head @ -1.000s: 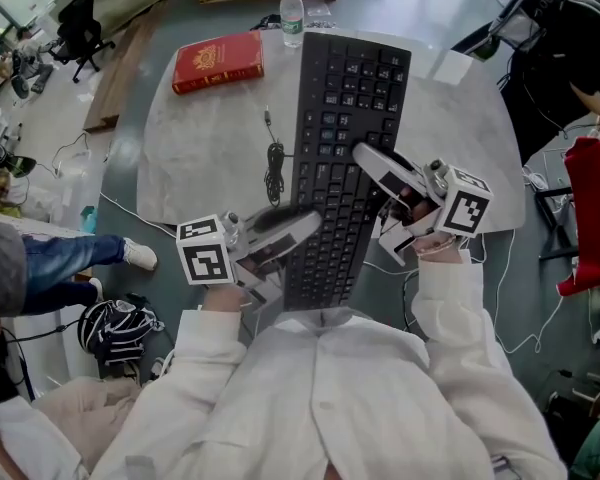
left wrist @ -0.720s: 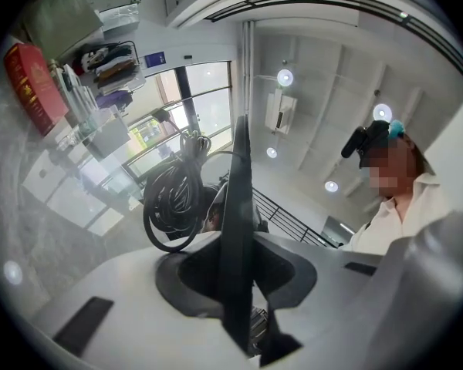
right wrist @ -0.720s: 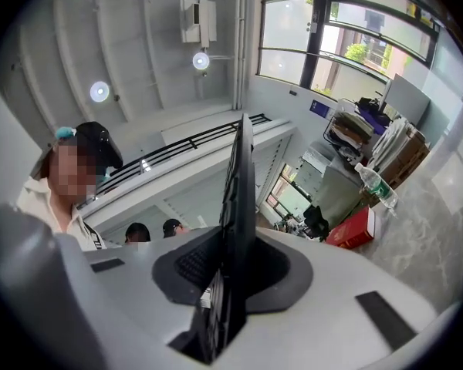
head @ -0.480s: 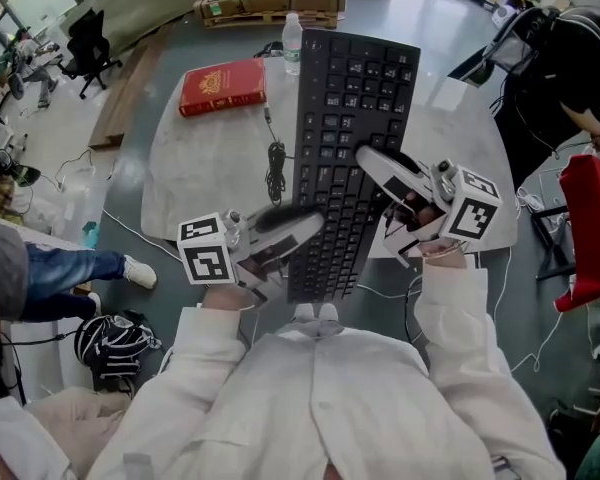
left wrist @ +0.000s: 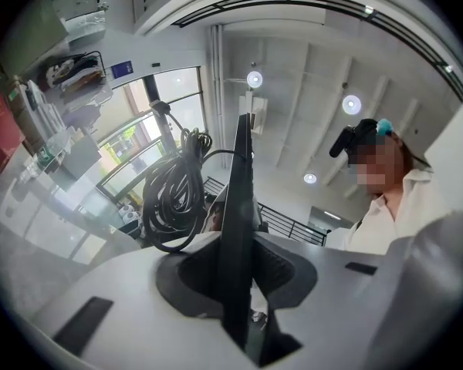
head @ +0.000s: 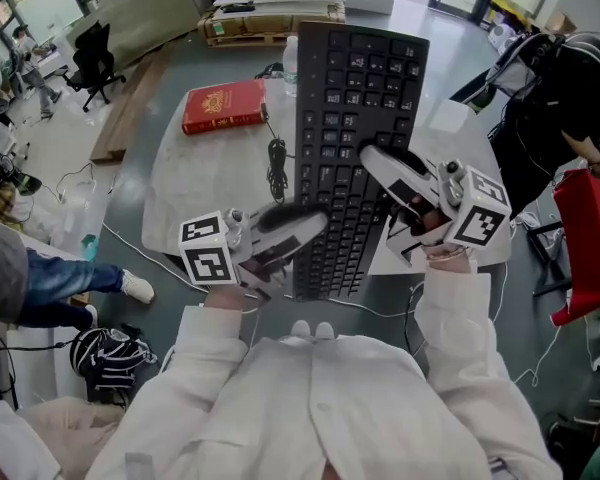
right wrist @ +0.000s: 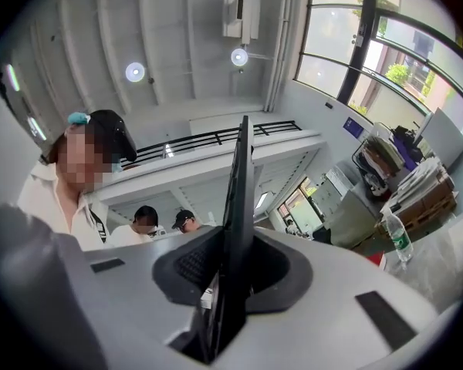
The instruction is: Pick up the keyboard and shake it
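A black keyboard (head: 350,138) hangs in the air over the round grey table (head: 205,183), its far end raised toward the camera. My left gripper (head: 302,230) is shut on the keyboard's left edge near its close end. On the opposite edge my right gripper (head: 372,160) is shut too. In the left gripper view the keyboard (left wrist: 238,230) is seen edge-on between the jaws, with its coiled black cable (left wrist: 174,195) hanging at the left. The right gripper view shows the same thin black edge (right wrist: 235,222) clamped between the jaws.
A red book (head: 223,106) lies on the table's far left, the keyboard's cable (head: 274,163) beside it. A water bottle (head: 289,56) stands behind the keyboard. A person in black (head: 550,88) is at the right, a red object (head: 592,233) beside. Cardboard boxes (head: 270,3) lie on the floor beyond.
Both grippers have lifted the keyboard higher above the table and closer to the camera, and its far end has tipped upward. The grips have not changed.
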